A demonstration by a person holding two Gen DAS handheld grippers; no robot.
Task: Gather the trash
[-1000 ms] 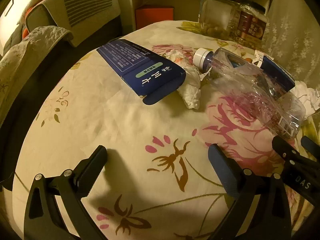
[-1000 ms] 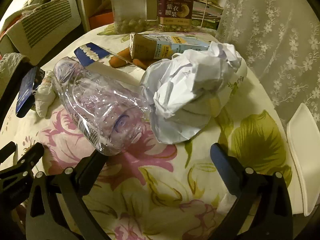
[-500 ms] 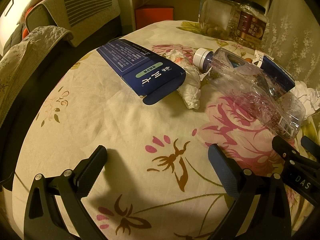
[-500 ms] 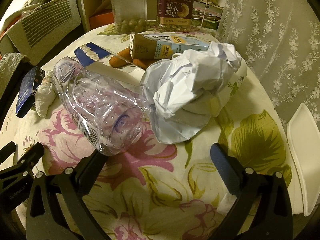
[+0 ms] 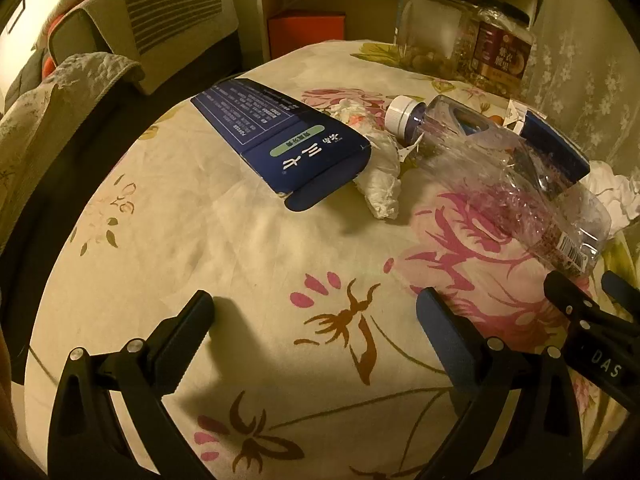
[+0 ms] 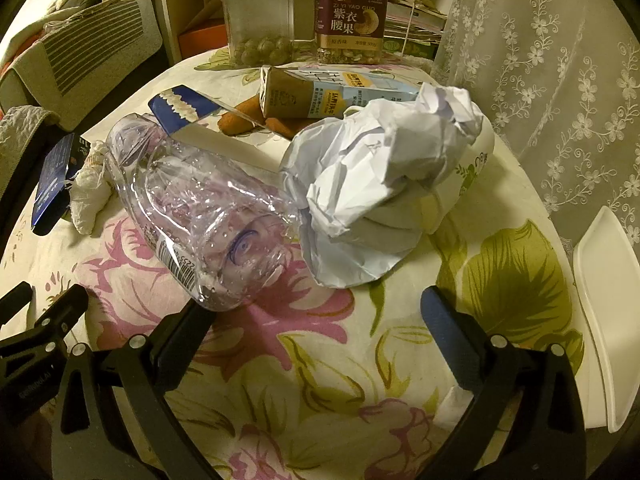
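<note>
Left gripper (image 5: 314,310): fingers spread wide, nothing held, low over floral table (image 5: 248,264).
Right gripper (image 6: 316,312): fingers spread wide, nothing held; left finger tip just under base of crushed bottle (image 6: 208,216).
Crushed bottle: lying on side, 12 o'clock of right gripper's left finger, white cap pointing away.
Crumpled paper (image 6: 384,176): 12 to 1 o'clock of right gripper, touching bottle.
Blue carton (image 5: 280,144): flat, 12 o'clock of left gripper, well apart.
Tissue wad (image 5: 380,184): between carton and bottle.
Drink carton (image 6: 332,98): beyond paper.
Two jars (image 6: 304,12): far edge.

Left gripper (image 5: 314,314) and right gripper (image 6: 318,314) apparently hover, jaws spread.
</note>
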